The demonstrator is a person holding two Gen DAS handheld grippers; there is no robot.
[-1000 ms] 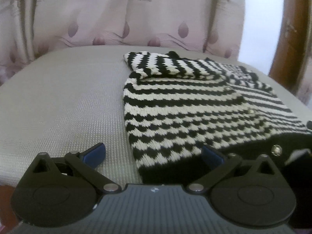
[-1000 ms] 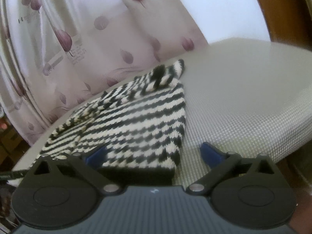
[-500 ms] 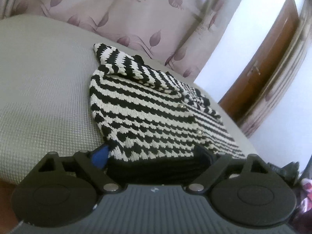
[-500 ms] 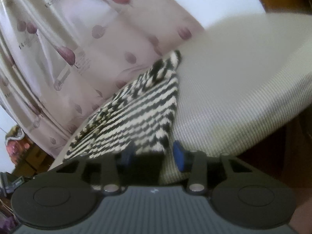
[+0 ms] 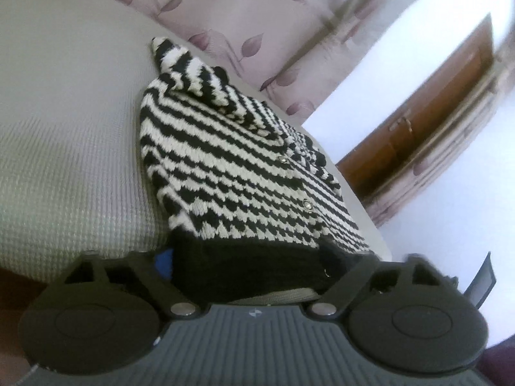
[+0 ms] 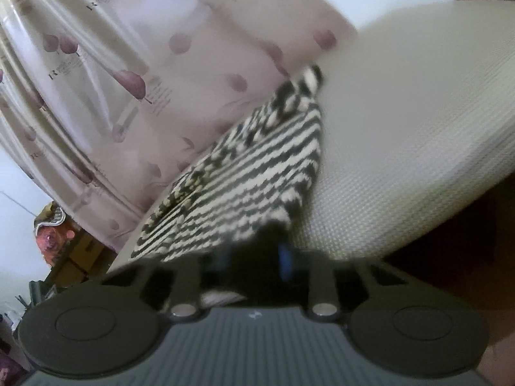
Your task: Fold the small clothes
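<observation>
A small black-and-white striped knit sweater (image 5: 231, 167) with snap buttons lies flat on a grey textured cushion (image 5: 64, 148). Its black hem faces both grippers. My left gripper (image 5: 251, 260) is at the hem's left corner. Its jaws are closing, with the black hem lying between them and one blue pad beside the hem's edge. In the right wrist view the sweater (image 6: 251, 173) runs away to the upper left. My right gripper (image 6: 254, 255) is at the hem's right corner. Its jaws are closing and stand almost together, pinching the black hem.
A pink curtain with leaf print (image 5: 257, 9) hangs behind the cushion. A brown wooden door (image 5: 434, 103) stands at the right. The cushion (image 6: 418, 112) drops off at its near edge. Boxes and clutter (image 6: 74, 257) sit low on the left.
Both grippers rolled, so the views now tilt. The left gripper came up to the hem and its jaws narrowed around it. The right jaws went from wide open to nearly together on the hem.
</observation>
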